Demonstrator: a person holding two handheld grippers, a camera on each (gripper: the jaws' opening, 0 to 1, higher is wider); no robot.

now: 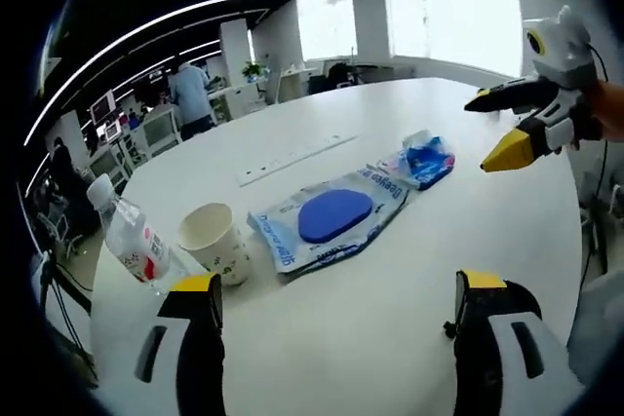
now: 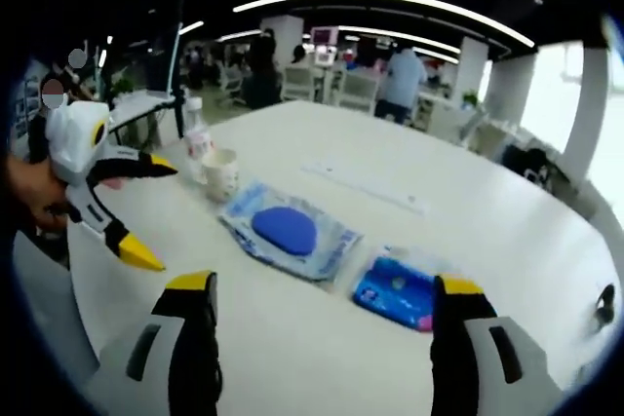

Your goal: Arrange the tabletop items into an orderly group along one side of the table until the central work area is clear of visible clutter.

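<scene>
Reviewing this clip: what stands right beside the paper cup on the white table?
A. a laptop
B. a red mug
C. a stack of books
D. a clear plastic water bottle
D. In the left gripper view a clear water bottle with a red-and-white label stands next to the paper cup on the table; the right gripper view shows the same pair together, bottle behind cup.

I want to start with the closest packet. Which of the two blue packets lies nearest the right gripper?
The small crumpled blue packet, lying just ahead of the right gripper. The big flat packet with the blue oval lies farther off, toward the paper cup.
</scene>
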